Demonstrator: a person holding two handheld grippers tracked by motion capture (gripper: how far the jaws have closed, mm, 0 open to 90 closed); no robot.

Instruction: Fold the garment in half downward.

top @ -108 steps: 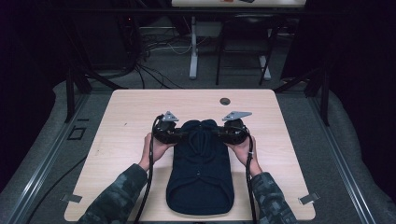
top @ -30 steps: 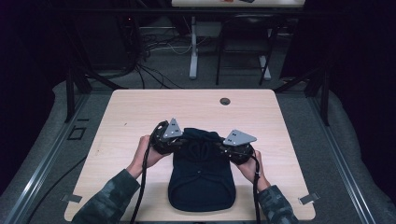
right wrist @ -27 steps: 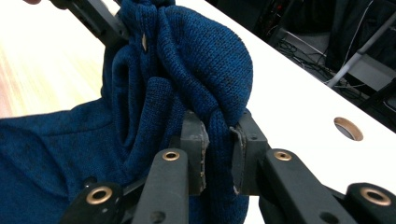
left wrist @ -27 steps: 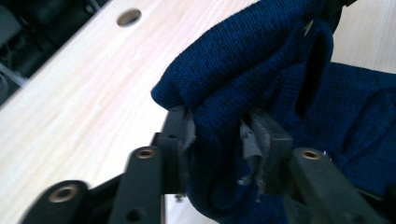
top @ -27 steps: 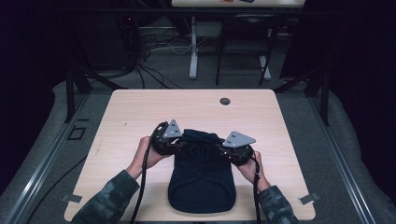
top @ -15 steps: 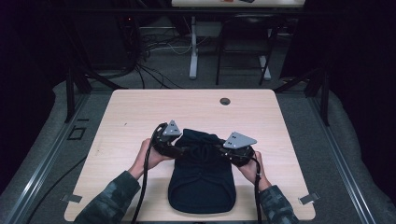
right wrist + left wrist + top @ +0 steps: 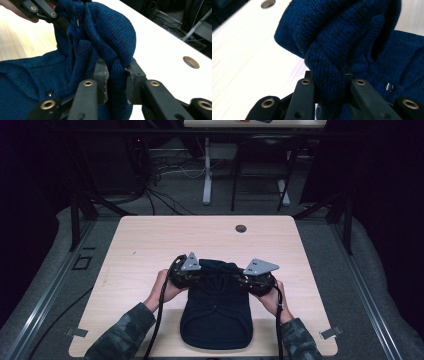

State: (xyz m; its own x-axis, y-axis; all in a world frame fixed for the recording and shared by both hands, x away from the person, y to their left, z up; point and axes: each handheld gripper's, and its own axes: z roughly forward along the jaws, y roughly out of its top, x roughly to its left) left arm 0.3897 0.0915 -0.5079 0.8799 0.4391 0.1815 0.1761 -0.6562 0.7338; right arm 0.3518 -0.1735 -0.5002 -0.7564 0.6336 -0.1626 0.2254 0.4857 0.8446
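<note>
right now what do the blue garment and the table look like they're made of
Blue garment: knitted fabric, probably wool or a blend; matte, with visible looped stitches and a small shiny button. Table: pale wood or wood-look laminate, smooth, with faint straight grain lines; which one is hard to tell.

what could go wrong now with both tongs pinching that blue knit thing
Each grip takes only a bunched fold: the left tongs and right tongs clamp thick knit of the blue sweater, so a fold may slip out when lifted. Pulling the tongs apart could stretch the knit or strain the button.
</note>
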